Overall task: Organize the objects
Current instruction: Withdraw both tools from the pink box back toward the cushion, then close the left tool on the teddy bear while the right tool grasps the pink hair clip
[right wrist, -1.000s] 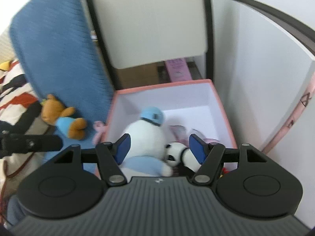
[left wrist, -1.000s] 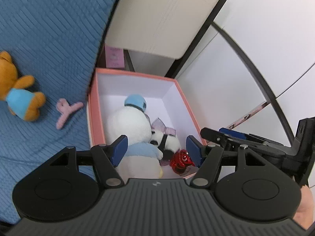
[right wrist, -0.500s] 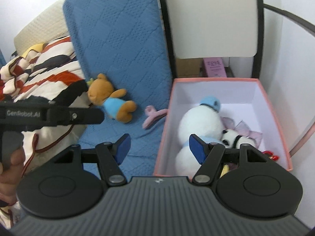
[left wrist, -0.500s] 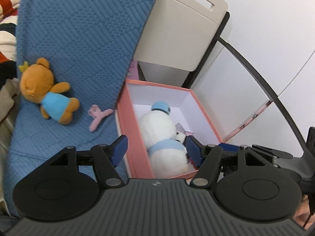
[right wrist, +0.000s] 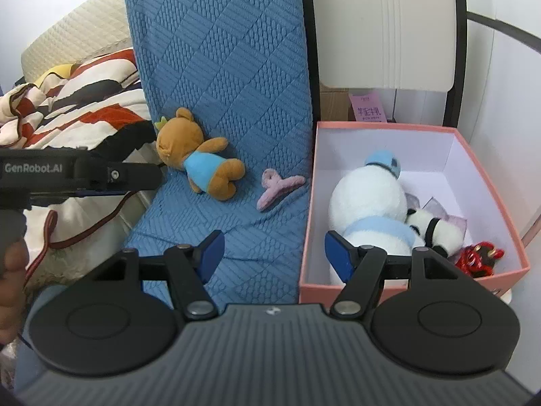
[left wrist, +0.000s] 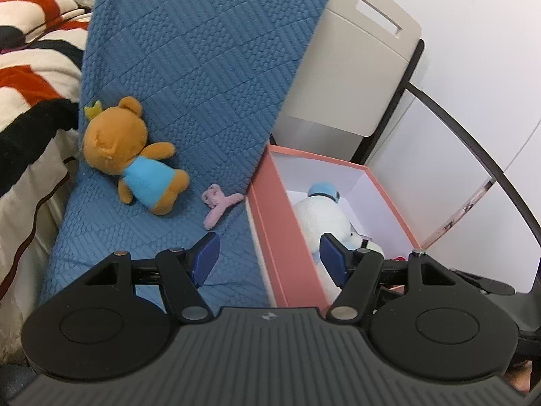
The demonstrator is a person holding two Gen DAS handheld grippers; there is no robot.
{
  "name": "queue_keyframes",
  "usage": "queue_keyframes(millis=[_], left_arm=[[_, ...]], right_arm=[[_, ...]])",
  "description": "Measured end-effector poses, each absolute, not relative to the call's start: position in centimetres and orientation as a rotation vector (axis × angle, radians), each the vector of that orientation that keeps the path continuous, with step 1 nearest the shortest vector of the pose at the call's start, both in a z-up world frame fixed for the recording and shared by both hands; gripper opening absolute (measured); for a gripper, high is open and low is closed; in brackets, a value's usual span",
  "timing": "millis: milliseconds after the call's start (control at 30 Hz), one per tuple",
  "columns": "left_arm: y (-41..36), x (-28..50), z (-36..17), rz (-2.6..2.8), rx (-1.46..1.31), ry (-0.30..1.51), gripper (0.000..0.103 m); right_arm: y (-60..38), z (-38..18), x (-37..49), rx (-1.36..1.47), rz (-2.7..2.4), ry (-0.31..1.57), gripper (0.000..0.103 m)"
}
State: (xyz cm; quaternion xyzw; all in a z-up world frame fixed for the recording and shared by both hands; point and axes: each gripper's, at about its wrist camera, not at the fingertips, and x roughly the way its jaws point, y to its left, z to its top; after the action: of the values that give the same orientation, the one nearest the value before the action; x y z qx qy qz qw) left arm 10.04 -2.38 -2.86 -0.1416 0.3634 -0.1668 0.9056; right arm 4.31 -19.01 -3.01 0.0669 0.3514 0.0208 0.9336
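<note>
Jaws stand wide on both grippers, and neither holds anything: the left gripper (left wrist: 267,257) and the right gripper (right wrist: 274,252) both hang above the near edge of the blue quilted seat (left wrist: 203,67), by the box's left wall. Two things are not yet put away. The brown bear (left wrist: 135,165) in its light blue shirt lies on its side toward the left edge of the seat, and the pink hair claw (left wrist: 219,204) lies between the bear and the pink box (left wrist: 270,223), just beside the box's left wall. Inside the box sit a white snowman plush (right wrist: 368,203), a small panda (right wrist: 436,231) touching it, and a red trinket (right wrist: 478,257) in the near right corner.

The step in hand looks like picking up one of the two loose things. For the claw, coming straight down and closing across its thin stem should work best, with care not to pinch the quilted cover. The bear is soft and would take a grip across its body. Free room in the box lies at the far side, behind the snowman
</note>
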Motion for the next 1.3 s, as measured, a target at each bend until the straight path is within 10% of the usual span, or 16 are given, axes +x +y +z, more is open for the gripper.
queue_keyframes(millis=[1067, 1167, 1300], left_arm=[[1.9, 18.9, -12.0, -0.194, -0.36, 0.683, 0.084], [2.9, 20.4, -12.6, -0.157, -0.39, 0.691, 0.088], [4.2, 22.0, -13.6, -0.135, -0.416, 0.696, 0.096]], right_arm=[[-15.3, -9.4, 11.8, -0.069, 0.044, 0.715, 0.068], [-14.9, -9.8, 13.2, -0.065, 0.082, 0.725, 0.087], [-13.9, -10.0, 15.2, -0.069, 0.117, 0.71, 0.088]])
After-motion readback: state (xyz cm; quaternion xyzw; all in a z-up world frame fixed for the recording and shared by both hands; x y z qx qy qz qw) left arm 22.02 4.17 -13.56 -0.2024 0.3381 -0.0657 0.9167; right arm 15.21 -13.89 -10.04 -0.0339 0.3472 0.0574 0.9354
